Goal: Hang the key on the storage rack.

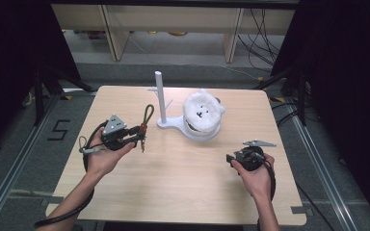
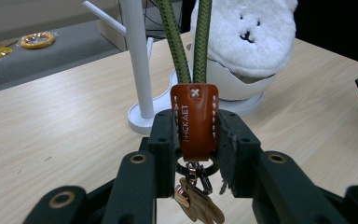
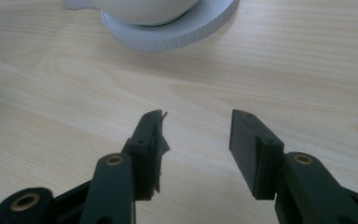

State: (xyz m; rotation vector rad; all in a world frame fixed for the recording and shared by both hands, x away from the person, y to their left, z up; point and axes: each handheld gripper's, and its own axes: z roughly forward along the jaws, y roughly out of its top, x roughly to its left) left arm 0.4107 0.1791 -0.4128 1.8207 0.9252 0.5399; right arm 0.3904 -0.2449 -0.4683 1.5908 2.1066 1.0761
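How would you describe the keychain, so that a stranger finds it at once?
On the wooden table, left of the white peg stand, the left gripper clamps the keychain. Unlike its white neighbours, it has a brown leather tab with a green cord loop.

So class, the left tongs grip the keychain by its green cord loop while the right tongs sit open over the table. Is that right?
Not quite. The left gripper view shows the left tongs clamped on the keychain's brown leather tab, not its green cord loop. The right tongs are indeed open over the table.

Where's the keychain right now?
The keychain is clamped by its brown leather tab in the left gripper, at the left of the high view, its green cord loop standing up just left of the white stand.
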